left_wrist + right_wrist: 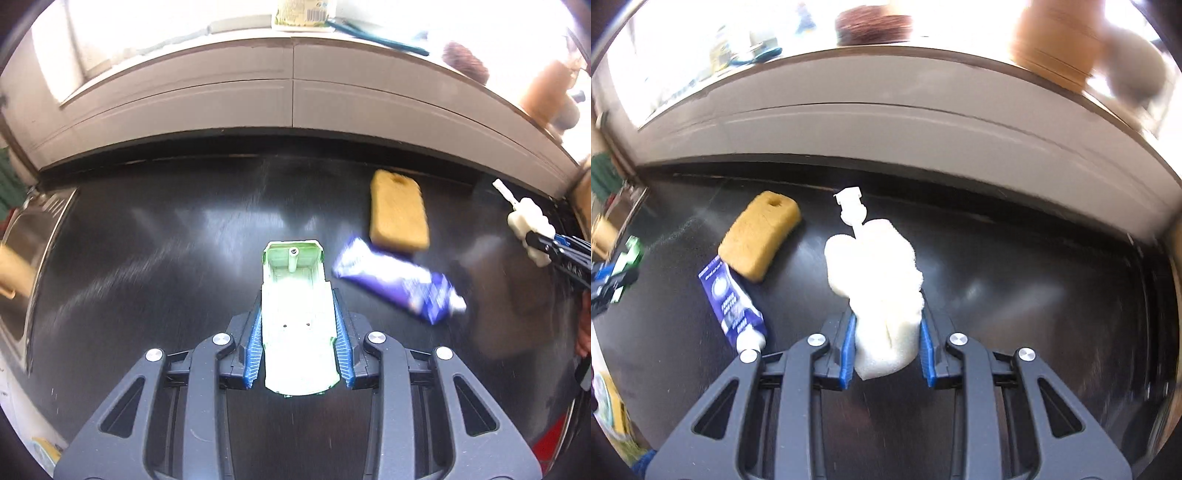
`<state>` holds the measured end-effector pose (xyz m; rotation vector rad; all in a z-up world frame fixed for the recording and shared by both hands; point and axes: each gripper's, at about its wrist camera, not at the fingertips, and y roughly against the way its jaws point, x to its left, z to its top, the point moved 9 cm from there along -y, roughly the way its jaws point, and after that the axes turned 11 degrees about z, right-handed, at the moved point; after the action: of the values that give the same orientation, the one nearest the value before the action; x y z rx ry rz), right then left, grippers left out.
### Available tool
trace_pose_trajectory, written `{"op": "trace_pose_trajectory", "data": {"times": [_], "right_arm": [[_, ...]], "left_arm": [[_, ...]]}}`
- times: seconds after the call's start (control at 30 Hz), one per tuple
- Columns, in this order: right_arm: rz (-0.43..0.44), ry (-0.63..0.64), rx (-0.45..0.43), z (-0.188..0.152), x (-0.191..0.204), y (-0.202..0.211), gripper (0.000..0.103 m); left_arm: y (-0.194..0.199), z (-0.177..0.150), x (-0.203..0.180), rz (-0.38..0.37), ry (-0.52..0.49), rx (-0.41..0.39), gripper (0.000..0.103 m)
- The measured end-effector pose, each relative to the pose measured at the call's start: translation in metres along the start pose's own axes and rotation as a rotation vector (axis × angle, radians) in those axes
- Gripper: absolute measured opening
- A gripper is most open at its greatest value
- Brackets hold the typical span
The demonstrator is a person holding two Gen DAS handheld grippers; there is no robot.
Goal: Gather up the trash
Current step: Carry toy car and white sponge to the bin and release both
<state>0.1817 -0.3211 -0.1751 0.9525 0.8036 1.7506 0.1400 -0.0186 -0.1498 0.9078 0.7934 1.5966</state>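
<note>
One yellow sponge, one blue tube, one white foam piece and one green toy car are showing.

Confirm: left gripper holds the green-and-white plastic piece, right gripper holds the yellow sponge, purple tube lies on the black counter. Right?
Not quite. The right gripper holds a white foam brush head, not the yellow sponge; the right wrist view shows that sponge lying on the black counter beside the purple tube. The rest stands: the left gripper holds the green-and-white plastic piece.

No text legible: print on blue tube blurred; barcode on windowsill container unreadable.
</note>
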Motion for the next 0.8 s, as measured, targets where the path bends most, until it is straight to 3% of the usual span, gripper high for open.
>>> {"op": "trace_pose_trajectory", "data": {"times": [0.1, 0.23, 0.47, 0.67, 0.8], "right_arm": [[0.001, -0.073, -0.007, -0.024, -0.009, 0.018, 0.029], [0.002, -0.112, -0.013, -0.058, -0.002, 0.04, 0.029], [0.01, -0.119, -0.019, -0.08, 0.022, 0.064, 0.029], [0.058, -0.066, -0.029, -0.072, 0.071, 0.07, 0.029], [0.131, 0.018, -0.014, -0.065, 0.13, 0.063, 0.029]], "left_arm": [[0.029, -0.027, 0.006, -0.012, 0.002, -0.008, 0.033], [0.035, -0.044, -0.007, -0.022, -0.026, -0.014, 0.033], [0.046, -0.07, -0.002, -0.03, -0.055, -0.02, 0.033], [0.053, -0.086, 0.029, -0.023, -0.009, -0.027, 0.033], [0.061, -0.105, 0.067, 0.012, 0.054, -0.035, 0.033]]}}
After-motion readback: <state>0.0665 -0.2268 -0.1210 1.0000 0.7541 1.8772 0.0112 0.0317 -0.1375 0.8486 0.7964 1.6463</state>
